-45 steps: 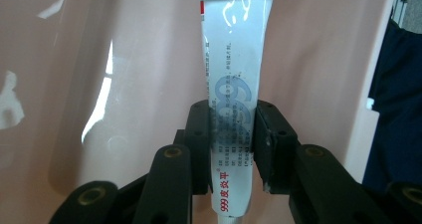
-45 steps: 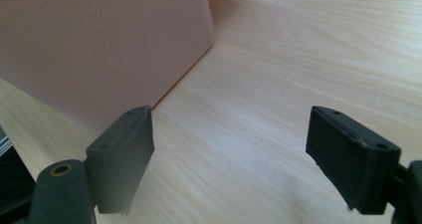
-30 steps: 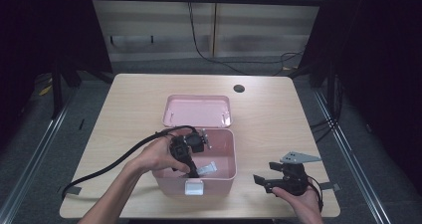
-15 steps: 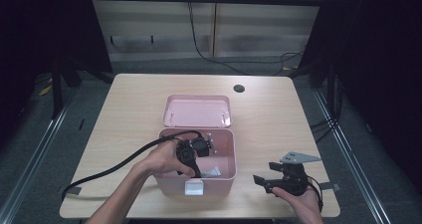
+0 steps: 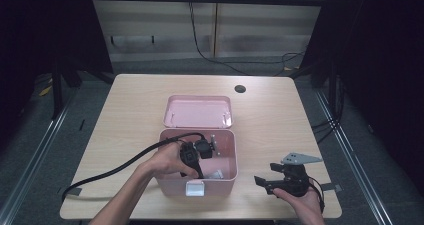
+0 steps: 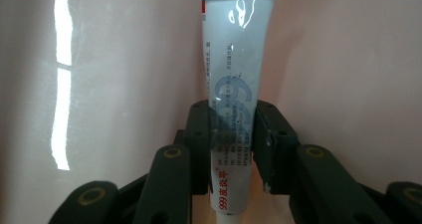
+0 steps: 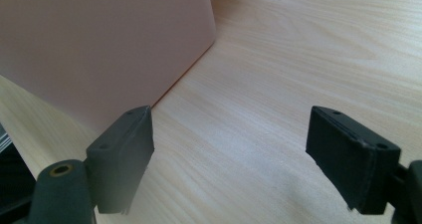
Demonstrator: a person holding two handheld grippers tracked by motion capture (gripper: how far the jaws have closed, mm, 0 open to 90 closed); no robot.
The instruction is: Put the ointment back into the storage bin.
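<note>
A pink box [image 5: 227, 157] stands open at the table's front middle, its lid [image 5: 198, 111] tilted back. My left gripper [image 5: 200, 172] reaches down inside it, shut on a white ointment tube [image 6: 234, 84] with blue and red print. The tube [image 5: 216, 174] hangs against the box's pink inner wall [image 6: 358, 74]. My right gripper [image 5: 262, 183] rests open on the table right of the box, nothing between its jaws [image 7: 229, 154]. The box's outer side [image 7: 99, 45] shows just ahead of it.
A white latch [image 5: 195, 188] sits on the box's front. A dark round hole [image 5: 240, 89] marks the wooden table [image 5: 130, 110] at the back right. The left gripper's black cable [image 5: 107, 171] trails off the front left edge.
My left gripper has moved right and lower into the box with the tube. The right gripper has stayed where it was.
</note>
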